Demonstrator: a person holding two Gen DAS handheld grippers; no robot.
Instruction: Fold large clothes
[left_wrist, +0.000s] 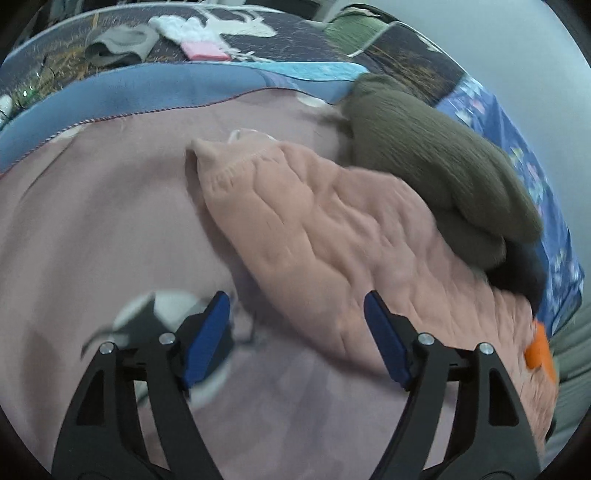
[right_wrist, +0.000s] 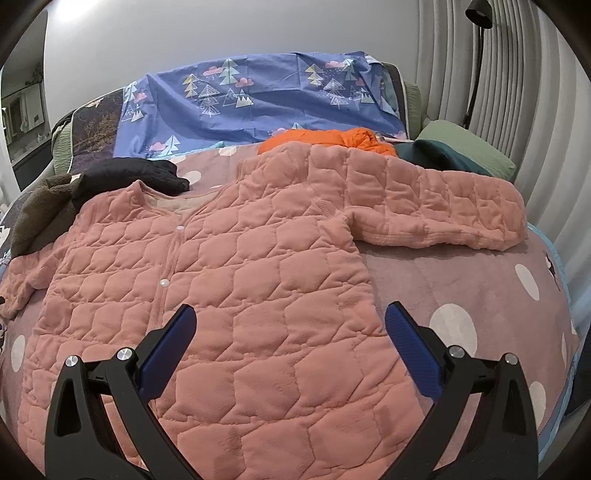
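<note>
A pink quilted jacket (right_wrist: 236, 280) lies flat, front up, snaps closed, on a mauve dotted blanket (right_wrist: 461, 280). Its right sleeve (right_wrist: 436, 206) stretches out to the right. Its other sleeve (left_wrist: 332, 236) shows in the left wrist view, lying diagonally on the blanket (left_wrist: 92, 229). My left gripper (left_wrist: 297, 306) is open and empty, hovering just above the blanket beside that sleeve's lower edge. My right gripper (right_wrist: 291, 317) is open and empty, above the jacket's lower body near its right side seam.
An olive garment (left_wrist: 436, 166) and a black one (right_wrist: 136, 177) lie by the jacket's left shoulder. An orange garment (right_wrist: 332, 142) and green cloth (right_wrist: 465, 151) lie behind it. A blue tree-print sheet (right_wrist: 258, 99) covers the back. Curtains (right_wrist: 517, 92) hang at right.
</note>
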